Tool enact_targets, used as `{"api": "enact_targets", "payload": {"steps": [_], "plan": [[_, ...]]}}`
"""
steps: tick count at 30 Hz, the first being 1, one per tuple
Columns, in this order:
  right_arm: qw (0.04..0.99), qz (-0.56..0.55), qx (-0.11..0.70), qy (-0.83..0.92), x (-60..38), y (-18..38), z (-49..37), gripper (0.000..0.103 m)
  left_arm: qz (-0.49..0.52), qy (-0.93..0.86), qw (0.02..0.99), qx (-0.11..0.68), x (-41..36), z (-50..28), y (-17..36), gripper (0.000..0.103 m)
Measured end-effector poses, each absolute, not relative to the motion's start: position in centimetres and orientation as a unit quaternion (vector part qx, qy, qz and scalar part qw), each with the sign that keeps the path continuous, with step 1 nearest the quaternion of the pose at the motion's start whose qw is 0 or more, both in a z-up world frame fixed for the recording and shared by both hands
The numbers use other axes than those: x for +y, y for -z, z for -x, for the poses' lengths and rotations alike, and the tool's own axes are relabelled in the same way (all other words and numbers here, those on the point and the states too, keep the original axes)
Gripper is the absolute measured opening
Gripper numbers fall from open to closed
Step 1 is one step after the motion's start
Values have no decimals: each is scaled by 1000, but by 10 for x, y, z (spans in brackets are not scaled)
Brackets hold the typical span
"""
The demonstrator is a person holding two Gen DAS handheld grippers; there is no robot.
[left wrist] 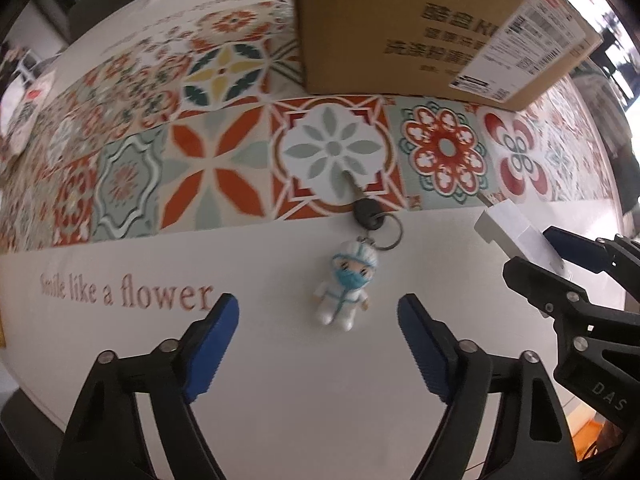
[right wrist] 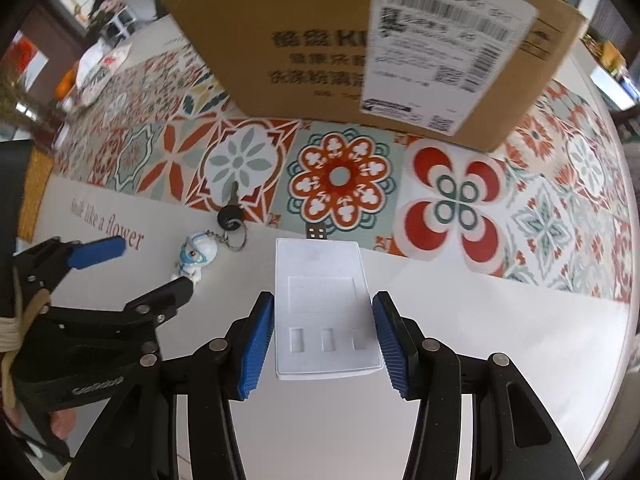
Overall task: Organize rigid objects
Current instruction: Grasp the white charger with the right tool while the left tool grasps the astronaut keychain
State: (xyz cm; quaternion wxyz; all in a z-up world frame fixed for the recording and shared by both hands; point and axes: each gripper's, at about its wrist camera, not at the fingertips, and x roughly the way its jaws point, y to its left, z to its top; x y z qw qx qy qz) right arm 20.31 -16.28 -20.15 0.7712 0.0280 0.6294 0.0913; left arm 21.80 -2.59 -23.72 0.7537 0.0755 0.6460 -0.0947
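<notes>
A keychain with a small white-suited masked figure [left wrist: 345,289] and a black-headed key [left wrist: 366,209] lies on the white table margin. My left gripper [left wrist: 318,320] is open, its blue pads either side of the figure, just short of it. A white flat charger-like box [right wrist: 325,304] with a USB plug [right wrist: 317,232] at its far end sits between the pads of my right gripper [right wrist: 323,322]; the pads flank it closely, with contact unclear. The box [left wrist: 516,232] and right gripper [left wrist: 560,252] show at the right of the left wrist view. The figure [right wrist: 196,254] and left gripper [right wrist: 136,268] show in the right wrist view.
A large cardboard box [left wrist: 420,28] with a shipping label stands on the patterned tablecloth [left wrist: 216,172] behind the objects; it also shows in the right wrist view [right wrist: 320,48]. A plastic bag and oranges [right wrist: 92,76] lie at the far left. The round table edge [right wrist: 624,320] curves at right.
</notes>
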Motion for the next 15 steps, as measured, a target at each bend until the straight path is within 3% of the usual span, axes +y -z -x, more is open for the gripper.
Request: {"api": "enact_targets", "payload": {"steps": [5,12,15], "plan": [[772,-51,629,-71,-173,203,-201,50,-102,116,749,644,-43,-228,243,69],[770,-68,632,-56,-180,208,-200,50,-114,133,736,654,-60,-237,256,42],[770,-70,633,-54,-182,207,-200,50,-109,138,735,655,-63,-243,260,35]]}}
